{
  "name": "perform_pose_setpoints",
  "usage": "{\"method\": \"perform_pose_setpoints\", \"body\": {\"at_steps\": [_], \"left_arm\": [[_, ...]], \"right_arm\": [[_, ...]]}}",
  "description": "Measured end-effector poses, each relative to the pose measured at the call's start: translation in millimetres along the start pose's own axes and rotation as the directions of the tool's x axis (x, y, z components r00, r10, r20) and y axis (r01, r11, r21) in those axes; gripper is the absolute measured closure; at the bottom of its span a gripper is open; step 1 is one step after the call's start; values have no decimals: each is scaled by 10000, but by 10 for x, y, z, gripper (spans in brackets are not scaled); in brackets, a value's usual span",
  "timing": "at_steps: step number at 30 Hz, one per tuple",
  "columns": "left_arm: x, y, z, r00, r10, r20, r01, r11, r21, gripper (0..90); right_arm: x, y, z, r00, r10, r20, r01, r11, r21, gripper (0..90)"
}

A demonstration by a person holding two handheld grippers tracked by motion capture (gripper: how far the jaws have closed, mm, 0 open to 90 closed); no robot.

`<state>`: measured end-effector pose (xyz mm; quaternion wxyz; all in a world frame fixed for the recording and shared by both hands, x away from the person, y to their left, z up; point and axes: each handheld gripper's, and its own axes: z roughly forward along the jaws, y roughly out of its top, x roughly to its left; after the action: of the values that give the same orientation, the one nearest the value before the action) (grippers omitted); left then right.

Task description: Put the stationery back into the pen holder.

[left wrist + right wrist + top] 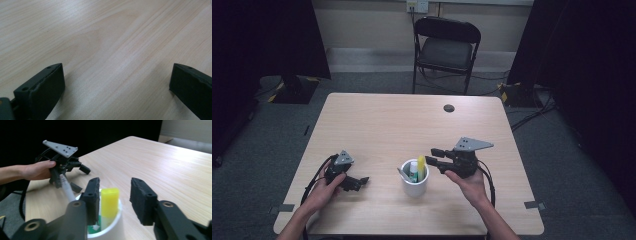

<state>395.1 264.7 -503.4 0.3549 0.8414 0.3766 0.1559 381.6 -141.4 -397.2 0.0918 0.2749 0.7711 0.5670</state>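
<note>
Standing upright in the white cup (414,187) mid-tabletop (377,120), the yellow marker (109,202) sits between the right tool (113,197) jaws, spread, pads not touching it. Probably light, stiff, slick plastic; pinch the cap end. Left tool (116,82) spread wide over bare wood, pinching nothing.

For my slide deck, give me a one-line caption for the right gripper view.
Right gripper, jaws apart, just above a yellow marker standing in a white cup on a wooden table.
</note>
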Motion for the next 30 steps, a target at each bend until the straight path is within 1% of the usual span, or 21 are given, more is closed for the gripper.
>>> {"method": "perform_pose_setpoints", "body": {"at_steps": [5, 8, 10, 13, 15, 16, 21, 24, 27, 28, 30], "left_arm": [[-3, -2, -2, 10000, -2, -27, 2, 10000, -2, 0], [-4, -2, -2, 10000, -14, -27, 14, 10000, -8, 0], [-3, -1, -2, 10000, -4, -25, 4, 10000, -6, 0], [-3, -2, -2, 10000, -2, -28, 2, 10000, -3, 0], [-3, -1, -2, 10000, -4, -28, 4, 10000, -3, 0], [-3, -1, -2, 10000, -2, -29, 2, 10000, -1, 0], [-3, -1, -2, 10000, -5, -30, 5, 10000, -2, 0], [-3, -2, -2, 10000, -8, -30, 8, 10000, -4, 0], [-3, -1, -2, 10000, -4, -30, 4, 10000, -4, 0], [-3, -1, -1, 10000, -8, -32, 8, 10000, -6, 0], [-3, -2, -2, 10000, -3, -31, 3, 10000, -2, 0]], "right_arm": [[-53, 4, -73, 9988, 162, 465, -162, 9999, -1, 523], [-101, -13, -109, 9956, 388, 851, -397, 9992, 98, 463], [-135, -34, -128, 9921, 469, 1161, -487, 9987, 122, 439], [-187, -71, -163, 9869, 651, 1478, -681, 9976, 152, 396], [-215, -98, -194, 9845, 692, 1609, -734, 9971, 202, 383], [-228, -116, -221, 9808, 698, 1819, -762, 9967, 287, 371], [-300, -187, -357, 9710, 870, 2225, -994, 9940, 451, 338], [-337, -209, -453, 9673, 956, 2351, -1093, 9930, 457, 318], [-366, -242, -501, 9628, 1001, 2508, -1168, 9918, 526, 289], [-380, -267, -519, 9584, 1108, 2630, -1292, 9902, 538, 283], [-410, -311, -539, 9555, 1211, 2691, -1423, 9880, 607, 278]]}}
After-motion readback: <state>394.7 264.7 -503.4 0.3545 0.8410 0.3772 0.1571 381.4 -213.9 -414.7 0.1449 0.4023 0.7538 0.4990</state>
